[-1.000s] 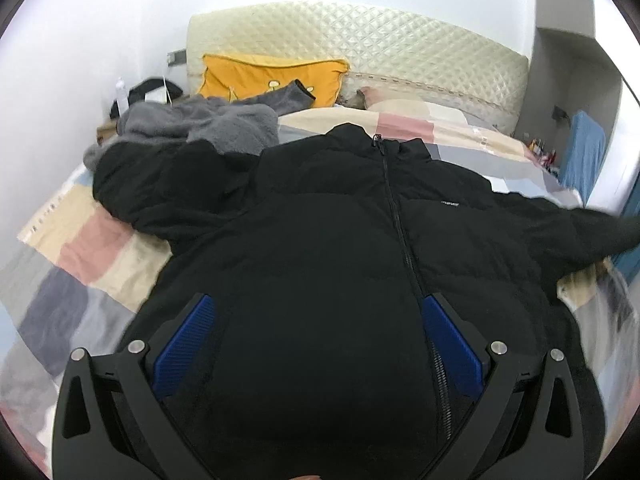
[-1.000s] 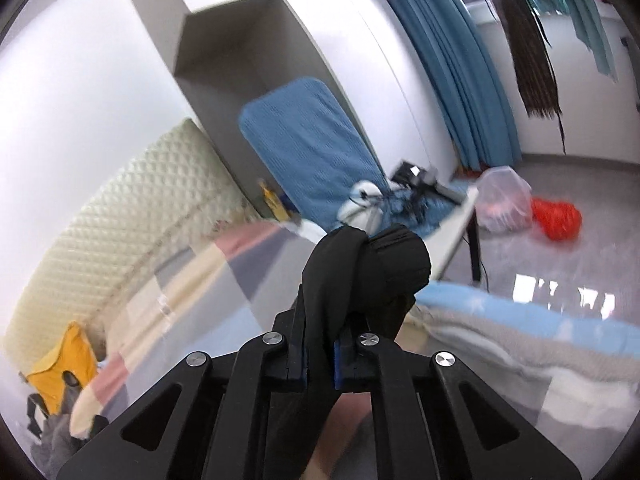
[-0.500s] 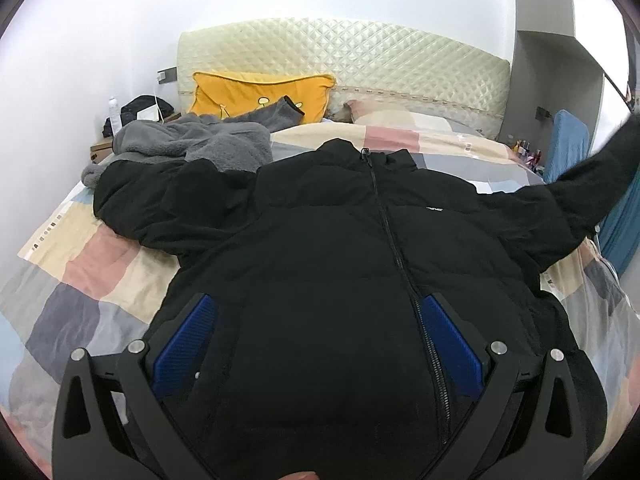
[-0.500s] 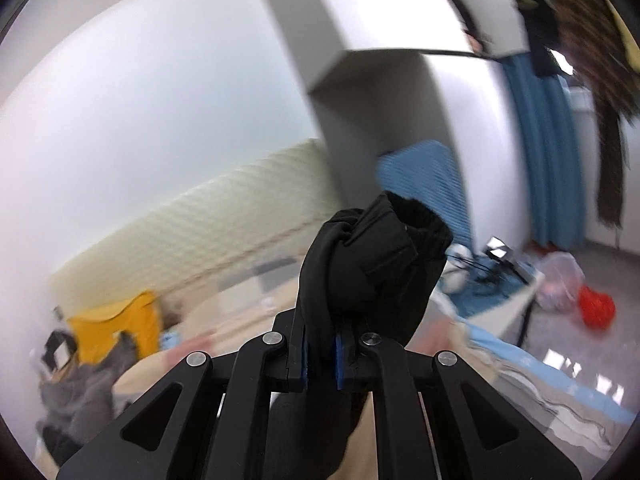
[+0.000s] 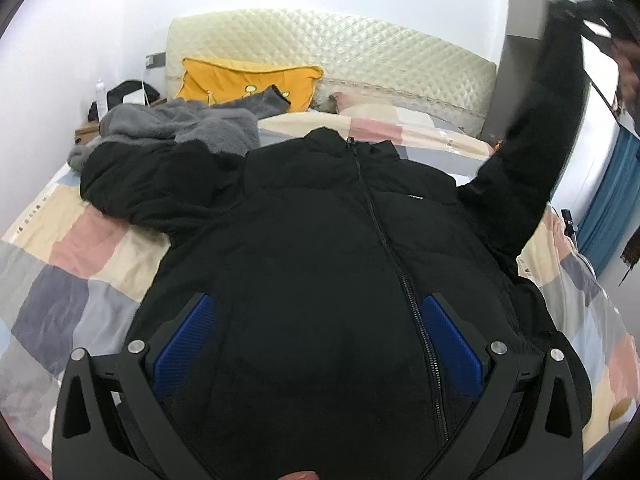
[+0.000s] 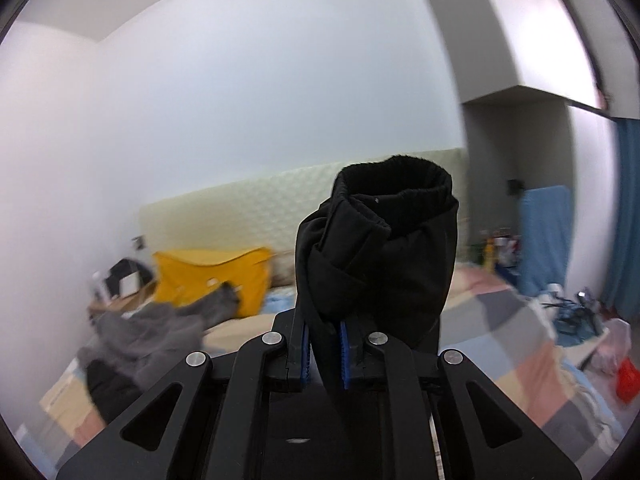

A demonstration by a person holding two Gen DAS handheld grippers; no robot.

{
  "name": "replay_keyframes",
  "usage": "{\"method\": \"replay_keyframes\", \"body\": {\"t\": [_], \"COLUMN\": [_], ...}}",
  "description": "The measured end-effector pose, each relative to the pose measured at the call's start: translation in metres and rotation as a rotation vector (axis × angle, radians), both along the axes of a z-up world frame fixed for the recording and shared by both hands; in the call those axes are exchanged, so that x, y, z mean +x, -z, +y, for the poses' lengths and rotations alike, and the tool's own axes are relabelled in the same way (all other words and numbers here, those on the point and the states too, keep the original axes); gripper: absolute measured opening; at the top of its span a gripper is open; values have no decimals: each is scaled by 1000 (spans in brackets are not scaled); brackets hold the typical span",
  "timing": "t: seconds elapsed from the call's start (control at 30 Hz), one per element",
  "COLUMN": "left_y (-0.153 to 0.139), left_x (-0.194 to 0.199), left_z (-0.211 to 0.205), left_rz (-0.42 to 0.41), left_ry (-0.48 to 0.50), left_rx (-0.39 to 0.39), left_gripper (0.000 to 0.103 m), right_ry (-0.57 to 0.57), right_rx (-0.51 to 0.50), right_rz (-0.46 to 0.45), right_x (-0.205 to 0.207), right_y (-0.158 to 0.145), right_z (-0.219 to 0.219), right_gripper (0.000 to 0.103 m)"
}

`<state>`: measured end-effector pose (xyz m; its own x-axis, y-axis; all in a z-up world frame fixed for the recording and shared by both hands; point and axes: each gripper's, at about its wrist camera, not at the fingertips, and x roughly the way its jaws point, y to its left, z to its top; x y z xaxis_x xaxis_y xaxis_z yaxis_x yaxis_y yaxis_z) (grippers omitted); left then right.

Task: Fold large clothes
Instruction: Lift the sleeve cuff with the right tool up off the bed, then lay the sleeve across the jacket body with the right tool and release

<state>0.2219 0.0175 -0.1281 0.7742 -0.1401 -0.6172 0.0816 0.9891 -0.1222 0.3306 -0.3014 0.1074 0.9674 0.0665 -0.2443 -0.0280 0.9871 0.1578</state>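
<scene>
A large black puffer jacket [image 5: 320, 248] lies front up on the patchwork bed, zip closed, collar toward the headboard. My left gripper [image 5: 316, 320] is open and hovers over the jacket's lower body. My right gripper [image 6: 325, 340] is shut on the cuff of the jacket's right sleeve [image 6: 384, 248]. In the left wrist view that sleeve [image 5: 536, 152] is raised high at the upper right. The left sleeve [image 5: 144, 184] lies bunched on the bed.
A grey fleece garment [image 5: 180, 128] and a yellow pillow [image 5: 248, 80] lie near the quilted headboard [image 5: 360, 52]. A bedside table [image 5: 86, 130] with small items stands at the far left. A blue curtain [image 5: 608, 208] hangs on the right.
My right gripper has lifted the sleeve cuff up from beside the bed and swung it toward the headboard. The left gripper has stayed open over the jacket.
</scene>
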Motion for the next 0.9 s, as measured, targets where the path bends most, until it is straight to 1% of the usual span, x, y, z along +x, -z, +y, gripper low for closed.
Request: {"method": "replay_keyframes", "body": {"t": [0.07, 0.17, 0.27, 0.33, 0.43, 0.5, 0.73, 0.87, 0.9], "left_y": [-3, -4, -3, -2, 0, 2, 9, 12, 13], "left_x": [-1, 2, 7, 10, 13, 14, 18, 21, 22], "left_z": [3, 14, 29, 40, 50, 53, 64, 73, 75], "left_rz": [-14, -14, 3, 17, 29, 35, 61, 73, 78], "left_ry": [5, -5, -24, -42, -67, -80, -99, -120, -125], "left_rx": [4, 13, -31, -63, -80, -83, -97, -117, -119], "left_gripper": [103, 103, 103, 103, 103, 103, 103, 103, 103], "right_ry": [-76, -181, -248, -290, -368, -423, -594, -636, -642], "right_rx": [0, -8, -61, -78, -81, -93, -149, -159, -164], "right_rz": [39, 91, 121, 151, 218, 265, 444, 506, 504], "right_x": [6, 16, 23, 28, 37, 41, 48, 51, 50], "right_y": [3, 9, 23, 38, 70, 95, 190, 223, 226], "right_z": [27, 65, 101, 123, 158, 183, 268, 302, 308], "right_gripper": [15, 19, 20, 20, 20, 17, 16, 16, 16]}}
